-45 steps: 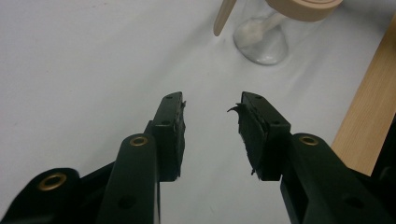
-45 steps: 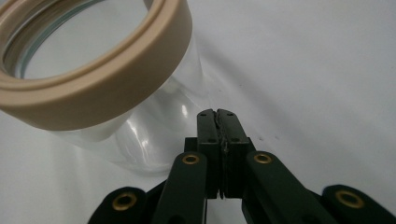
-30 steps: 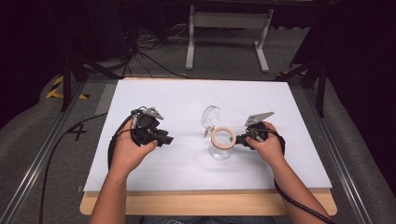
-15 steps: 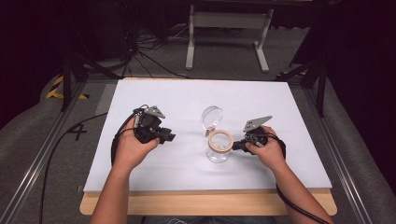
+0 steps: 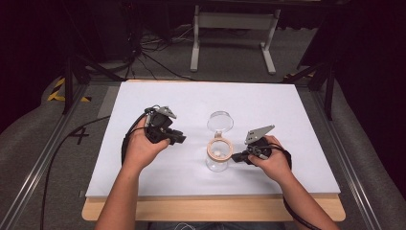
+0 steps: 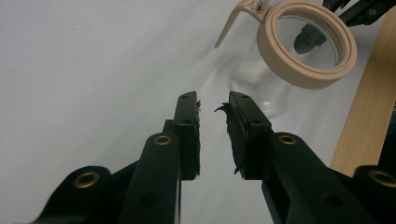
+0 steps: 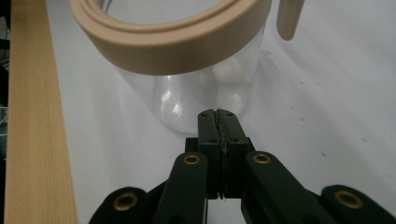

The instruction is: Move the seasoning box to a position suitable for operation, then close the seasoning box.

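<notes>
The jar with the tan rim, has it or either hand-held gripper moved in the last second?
The right hand-held gripper and the jar it presses against, jaws shut, slid toward the person's edge of the table. The jar's lid hangs open behind it as before. The left hand-held gripper stayed put, jaws slightly apart and holding nothing.

The bench (image 5: 143, 172) is covered in plain white, with a pale wood edge (image 5: 191, 211) showing along the near side. The jar (image 5: 218, 163) is clear glass with a beige ring (image 5: 219, 150) around its mouth and something small and white inside; its lid (image 5: 220, 121) is clear too. Both tools are black — the left tool (image 5: 178, 138) and the right tool (image 5: 235, 158) — with brass-coloured rivets and grey top plates. The floor (image 5: 28, 143) is dark grey, with a yellow-and-black striped patch (image 5: 58, 89) at the left.
</notes>
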